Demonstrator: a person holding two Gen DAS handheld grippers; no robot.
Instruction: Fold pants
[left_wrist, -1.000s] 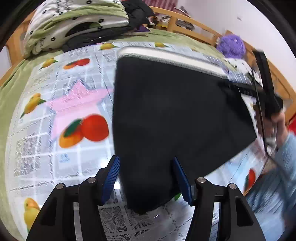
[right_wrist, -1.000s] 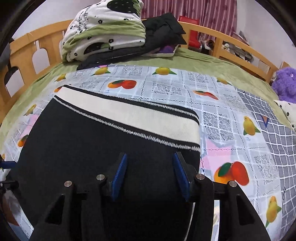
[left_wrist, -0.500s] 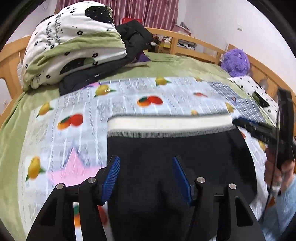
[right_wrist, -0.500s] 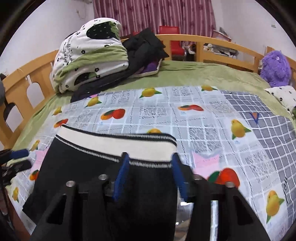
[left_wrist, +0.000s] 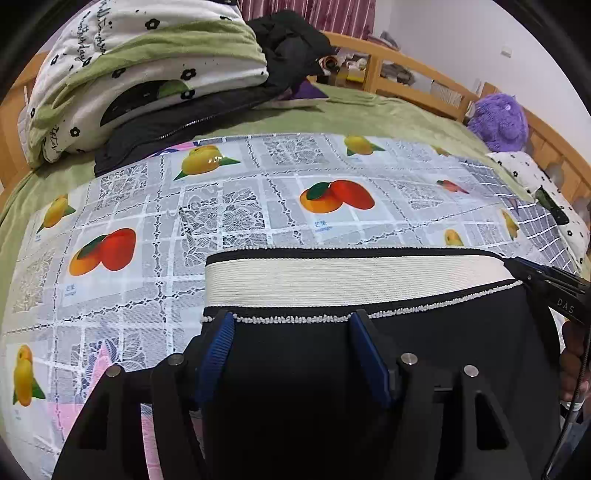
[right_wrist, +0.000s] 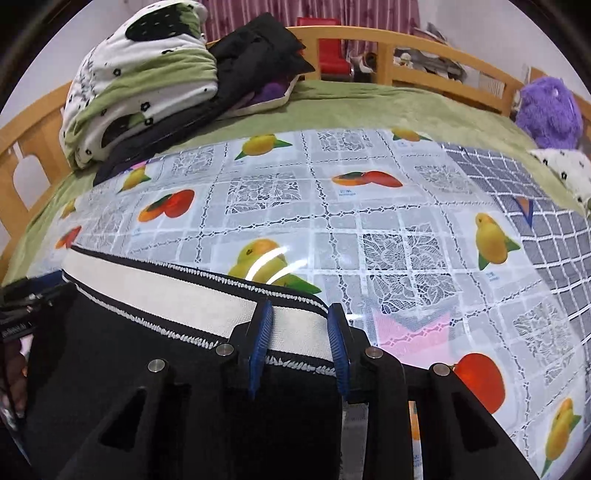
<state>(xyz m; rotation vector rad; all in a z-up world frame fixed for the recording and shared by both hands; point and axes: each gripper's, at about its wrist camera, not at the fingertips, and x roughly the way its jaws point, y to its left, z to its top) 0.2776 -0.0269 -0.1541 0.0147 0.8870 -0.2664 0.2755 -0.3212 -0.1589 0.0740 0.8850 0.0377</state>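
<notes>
Black pants (left_wrist: 303, 369) with a cream waistband (left_wrist: 347, 280) lie folded on a fruit-print plastic cloth (left_wrist: 229, 210) on the bed. My left gripper (left_wrist: 291, 328) is open, its blue pads either side of the black cloth just below the waistband's left end. My right gripper (right_wrist: 299, 325) has its pads part closed around the waistband's right end (right_wrist: 295, 332); its tips also show in the left wrist view (left_wrist: 543, 277). The pants (right_wrist: 129, 369) fill the lower left of the right wrist view.
A folded green and white quilt (left_wrist: 140, 74) and black jackets (left_wrist: 288, 48) are piled at the far left. A purple plush toy (left_wrist: 498, 122) sits at the right by the wooden bed rail (right_wrist: 424, 48). A green blanket (right_wrist: 369, 107) lies beyond the cloth.
Both grippers have pulled back and dropped low over the near edge of the pants. The right gripper's jaws have narrowed around the waistband.
</notes>
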